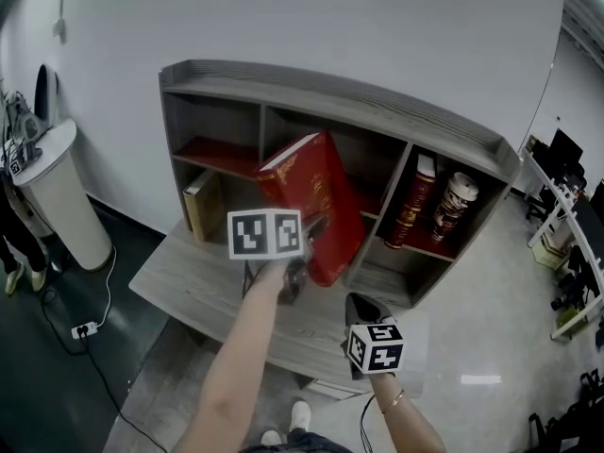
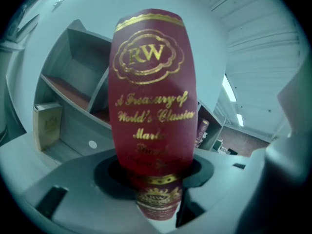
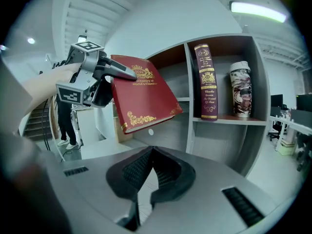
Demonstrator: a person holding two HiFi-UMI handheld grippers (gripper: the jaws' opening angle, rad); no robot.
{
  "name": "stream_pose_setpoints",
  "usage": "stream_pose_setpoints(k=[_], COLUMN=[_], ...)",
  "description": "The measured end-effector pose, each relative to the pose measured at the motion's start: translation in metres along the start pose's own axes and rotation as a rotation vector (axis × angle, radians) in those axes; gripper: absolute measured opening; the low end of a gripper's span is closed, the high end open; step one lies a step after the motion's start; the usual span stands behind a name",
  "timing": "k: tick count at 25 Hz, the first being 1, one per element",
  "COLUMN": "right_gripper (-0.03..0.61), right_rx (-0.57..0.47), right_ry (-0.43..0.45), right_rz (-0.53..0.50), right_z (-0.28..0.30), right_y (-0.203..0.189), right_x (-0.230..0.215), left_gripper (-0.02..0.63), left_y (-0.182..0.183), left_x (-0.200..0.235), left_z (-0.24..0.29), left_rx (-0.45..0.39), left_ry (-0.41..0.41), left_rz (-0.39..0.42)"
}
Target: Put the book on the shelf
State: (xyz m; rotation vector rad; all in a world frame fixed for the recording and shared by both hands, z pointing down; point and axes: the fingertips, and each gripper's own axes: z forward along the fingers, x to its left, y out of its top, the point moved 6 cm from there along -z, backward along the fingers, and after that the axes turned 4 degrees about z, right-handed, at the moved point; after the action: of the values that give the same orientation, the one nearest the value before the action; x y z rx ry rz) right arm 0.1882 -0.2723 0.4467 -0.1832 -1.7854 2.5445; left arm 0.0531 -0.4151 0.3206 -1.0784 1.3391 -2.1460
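Note:
A large red book (image 1: 316, 201) with gold lettering is held tilted in the air in front of the grey shelf's (image 1: 330, 97) middle compartments. My left gripper (image 1: 310, 239) is shut on its lower spine end. In the left gripper view the spine (image 2: 153, 96) rises straight up from between the jaws of the left gripper (image 2: 156, 182). The right gripper view shows the book (image 3: 141, 96) and the left gripper (image 3: 122, 73) from the side, to the left of the shelf divider (image 3: 187, 82). My right gripper (image 1: 361, 311) hovers low over the table's front right; its jaws (image 3: 151, 149) meet at the tips with nothing between them.
In the shelf's right compartment stand a dark red book (image 1: 412, 201) and a patterned canister (image 1: 455, 206). A tan book (image 1: 201, 206) leans in the lower left compartment. The shelf sits on a grey table (image 1: 189, 281). A white pedestal (image 1: 58, 201) and a person (image 1: 14, 239) are at the left.

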Motion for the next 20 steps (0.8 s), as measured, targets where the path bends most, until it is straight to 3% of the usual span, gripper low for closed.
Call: stream_pose_setpoints(k=[10, 15, 20], right_gripper=[0.009, 0.009, 0.009], right_rx=[0.014, 0.012, 0.015], right_ry=[0.008, 0.019, 0.023], right_rz=[0.009, 0.01, 0.016], right_z=[0.003, 0.005, 0.005], right_y=[-0.005, -0.005, -0.005], right_x=[-0.009, -0.01, -0.01], left_gripper=[0.224, 0.222, 0.221], left_y=[0.01, 0.011, 0.012], left_x=[0.007, 0.015, 0.021], left_z=[0.0, -0.001, -0.003], left_rx=[-0.03, -0.058, -0.106], left_ry=[-0.037, -0.076, -0.158], left_rz=[-0.085, -0.189, -0.346])
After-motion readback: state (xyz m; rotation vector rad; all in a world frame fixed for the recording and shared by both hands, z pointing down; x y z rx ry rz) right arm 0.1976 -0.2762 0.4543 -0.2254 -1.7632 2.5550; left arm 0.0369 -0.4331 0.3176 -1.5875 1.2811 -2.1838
